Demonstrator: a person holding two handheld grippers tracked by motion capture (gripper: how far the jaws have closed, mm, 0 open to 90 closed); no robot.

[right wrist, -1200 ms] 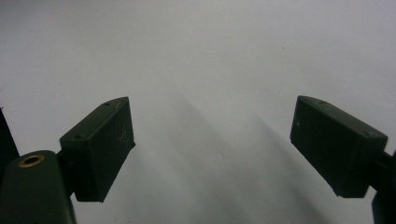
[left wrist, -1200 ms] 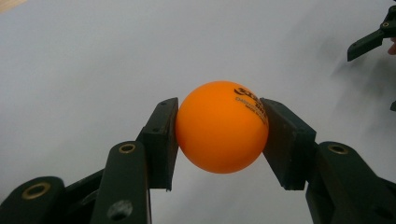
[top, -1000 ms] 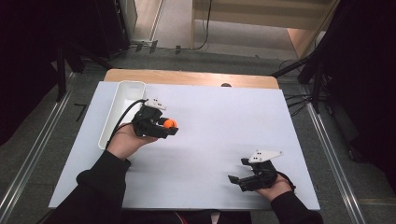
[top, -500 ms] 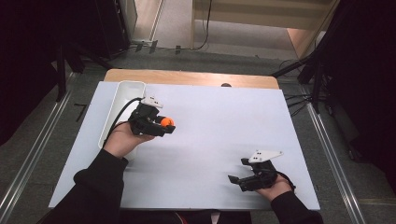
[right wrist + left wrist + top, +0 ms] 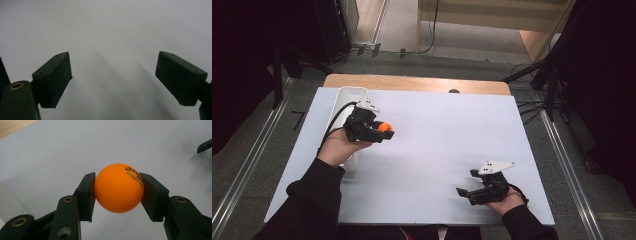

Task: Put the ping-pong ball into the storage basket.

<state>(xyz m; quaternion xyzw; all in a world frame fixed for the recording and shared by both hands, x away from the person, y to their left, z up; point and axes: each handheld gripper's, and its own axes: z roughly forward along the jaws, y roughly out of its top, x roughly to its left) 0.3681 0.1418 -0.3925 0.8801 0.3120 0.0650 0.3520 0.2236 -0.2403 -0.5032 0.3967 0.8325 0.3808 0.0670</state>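
Left tongs [image 5: 117, 188] clamped on orange ball [image 5: 118, 188], held above surface [image 5: 452, 135] beside white tray [image 5: 348, 95]; deposit presumably pending. Right tongs [image 5: 113, 77] apart, empty.

Orange ball [image 5: 118, 188], dark printed lettering at its upper right. Black jaws on both grippers, brass-coloured screw holes seen. Pale lavender-white table cover [image 5: 452, 130]; light wood edge along top. White tray [image 5: 351, 94] upper left. Black sleeves at bottom.

A fixed high view looks forward and down over the table [image 5: 437, 145]. Each gripper view rides close behind its own fingers, facing the same pale tabletop; the left also frames the distant right gripper [image 5: 205, 145].
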